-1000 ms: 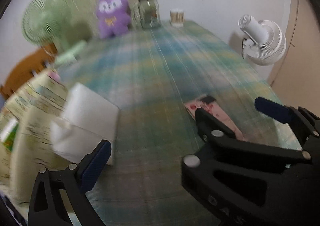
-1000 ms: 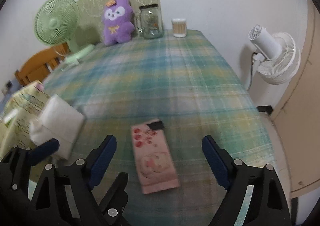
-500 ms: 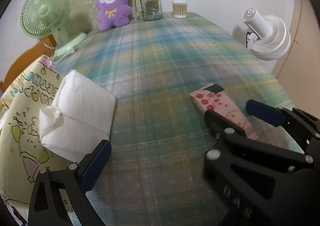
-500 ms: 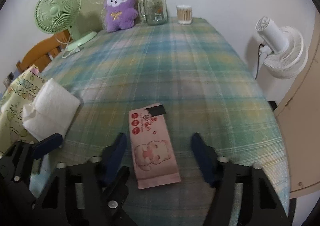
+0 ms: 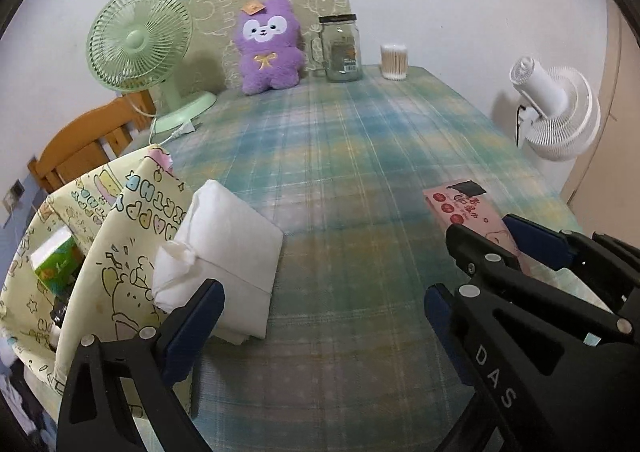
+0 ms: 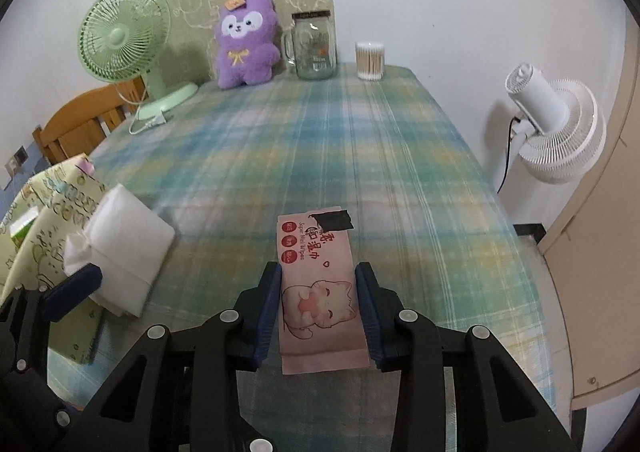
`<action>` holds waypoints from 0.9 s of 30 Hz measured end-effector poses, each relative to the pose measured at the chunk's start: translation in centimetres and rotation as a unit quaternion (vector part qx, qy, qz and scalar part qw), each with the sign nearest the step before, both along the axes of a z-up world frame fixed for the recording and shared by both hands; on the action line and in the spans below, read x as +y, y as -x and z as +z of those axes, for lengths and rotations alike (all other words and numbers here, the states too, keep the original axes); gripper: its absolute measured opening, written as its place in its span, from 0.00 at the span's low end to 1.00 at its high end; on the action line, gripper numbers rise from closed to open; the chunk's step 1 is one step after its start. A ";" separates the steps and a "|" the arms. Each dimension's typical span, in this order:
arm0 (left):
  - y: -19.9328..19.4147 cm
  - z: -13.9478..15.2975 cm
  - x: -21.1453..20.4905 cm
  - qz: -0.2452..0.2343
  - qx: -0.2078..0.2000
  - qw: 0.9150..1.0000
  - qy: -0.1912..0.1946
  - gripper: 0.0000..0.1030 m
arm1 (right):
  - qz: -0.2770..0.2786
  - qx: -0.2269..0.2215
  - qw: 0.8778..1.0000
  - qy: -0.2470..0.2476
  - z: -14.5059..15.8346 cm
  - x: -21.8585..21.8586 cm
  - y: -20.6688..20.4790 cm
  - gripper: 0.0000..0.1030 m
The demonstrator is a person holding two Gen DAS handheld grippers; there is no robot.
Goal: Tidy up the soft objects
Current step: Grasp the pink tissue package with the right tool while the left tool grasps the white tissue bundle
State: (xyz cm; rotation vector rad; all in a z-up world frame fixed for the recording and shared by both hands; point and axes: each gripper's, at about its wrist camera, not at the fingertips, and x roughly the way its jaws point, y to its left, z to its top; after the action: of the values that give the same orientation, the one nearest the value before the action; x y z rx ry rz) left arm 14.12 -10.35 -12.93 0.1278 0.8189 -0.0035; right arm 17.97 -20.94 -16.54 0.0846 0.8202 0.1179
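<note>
A pink wipes pack with a cat picture lies flat on the plaid tablecloth. My right gripper straddles its near half; the jaws are closing and the blue pads touch both long edges. In the left wrist view the same pink pack shows at the right between the right gripper's fingers. My left gripper is open with nothing between its jaws, just in front of a white tissue pack that leans on a yellow printed gift bag.
A green box sits inside the bag. At the far end stand a purple plush, a green fan, a glass jar and a cup of cotton swabs. A white fan stands off the table's right edge; a wooden chair at left.
The right gripper's jaws went from wide open to closed in on the pink wipes pack's sides. The left gripper tilted slightly and stayed open.
</note>
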 end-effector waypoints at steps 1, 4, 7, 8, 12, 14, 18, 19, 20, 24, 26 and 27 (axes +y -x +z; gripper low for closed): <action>0.0 0.0 0.1 0.006 0.001 1.000 0.002 0.98 | 0.000 0.000 1.000 0.000 0.1 0.1 -0.1 0.39; 0.1 0.1 0.5 0.022 0.001 1.000 0.002 0.98 | 0.004 0.000 1.000 0.001 0.1 0.4 -0.3 0.39; 0.0 0.0 1.0 0.044 -0.008 0.999 -0.001 0.98 | 0.007 -0.001 1.000 0.004 0.1 0.8 -0.5 0.39; -0.1 -0.1 1.2 0.052 -0.009 0.999 -0.001 0.98 | 0.008 -0.001 1.000 0.005 0.1 0.9 -0.6 0.40; -1.1 -0.7 1.7 0.062 -0.001 0.998 0.000 0.98 | 0.009 0.003 1.000 0.006 -0.1 1.3 -1.0 0.40; -1.5 -0.9 1.8 0.058 0.001 0.998 0.004 0.98 | 0.007 0.006 1.000 0.009 -0.3 1.4 -1.3 0.40; -2.5 -1.4 1.8 0.045 0.006 0.999 0.015 0.98 | -0.001 0.013 1.000 0.016 -0.7 1.4 -1.9 0.40; -2.7 -1.6 1.7 0.043 0.010 0.999 0.017 0.98 | -0.003 0.014 1.000 0.018 -0.7 1.4 -2.0 0.40; -2.9 -1.8 1.7 0.039 0.017 0.999 0.018 0.98 | -0.005 0.016 1.000 0.019 -0.9 1.3 -2.2 0.40; -3.6 -2.2 1.6 0.024 0.032 0.999 0.024 0.97 | -0.011 0.020 1.000 0.021 -1.1 1.2 -2.5 0.40; -3.9 -2.4 1.6 0.016 0.036 0.999 0.030 0.97 | -0.015 0.020 0.999 0.022 -1.1 1.2 -2.7 0.40; -4.1 -2.5 1.5 0.012 0.039 0.999 0.034 0.97 | -0.016 0.021 0.999 0.023 -1.2 1.2 -2.7 0.40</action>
State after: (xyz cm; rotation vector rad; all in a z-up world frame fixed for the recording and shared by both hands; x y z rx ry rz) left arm 18.18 -8.80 -15.40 0.0538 0.8966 -0.0131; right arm 20.72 -19.76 -17.71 0.0575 0.8619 0.0669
